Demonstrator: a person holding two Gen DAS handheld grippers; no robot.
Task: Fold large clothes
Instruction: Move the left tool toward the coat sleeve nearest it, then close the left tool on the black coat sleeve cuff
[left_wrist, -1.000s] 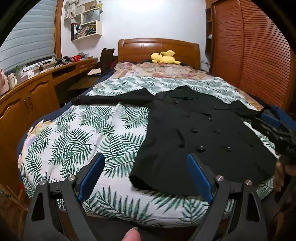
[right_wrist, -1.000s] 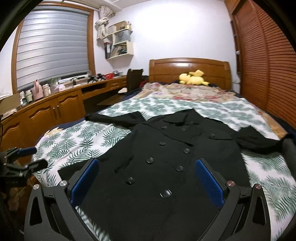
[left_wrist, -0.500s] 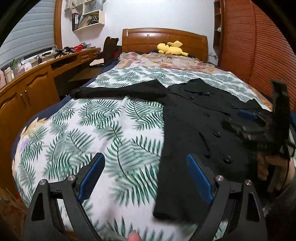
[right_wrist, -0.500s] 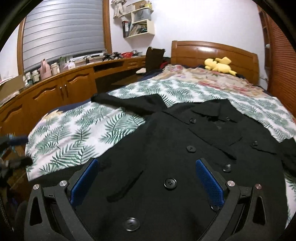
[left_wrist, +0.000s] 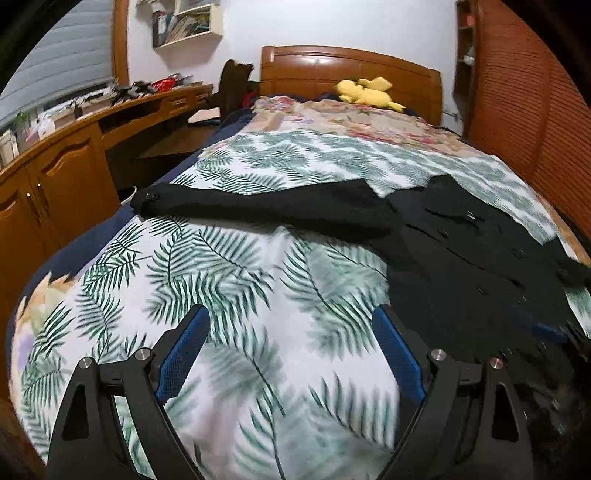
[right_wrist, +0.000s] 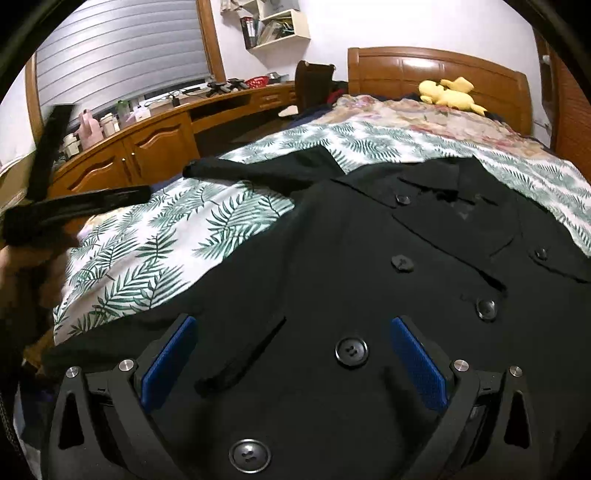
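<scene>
A black buttoned coat (right_wrist: 369, 251) lies face up on the bed, its left sleeve (left_wrist: 258, 206) stretched out toward the bed's left side. My left gripper (left_wrist: 291, 350) is open and empty, low over the leaf-print sheet (left_wrist: 229, 280) just left of the coat's edge (left_wrist: 461, 280). My right gripper (right_wrist: 291, 350) is open and empty, low over the coat's lower front, with a large button (right_wrist: 351, 351) between its blue pads. The left gripper also shows in the right wrist view (right_wrist: 74, 206), at the left.
A wooden headboard (left_wrist: 351, 70) and a yellow plush toy (left_wrist: 365, 92) are at the bed's far end. A wooden desk with cupboards (left_wrist: 55, 173) runs along the left. A slatted wooden wardrobe (left_wrist: 535, 110) stands on the right. A chair (right_wrist: 314, 85) stands by the desk.
Both grippers have moved forward and down toward the bed. The left one has shifted left off the coat's hem onto the sheet. The right one is closer over the coat's buttons.
</scene>
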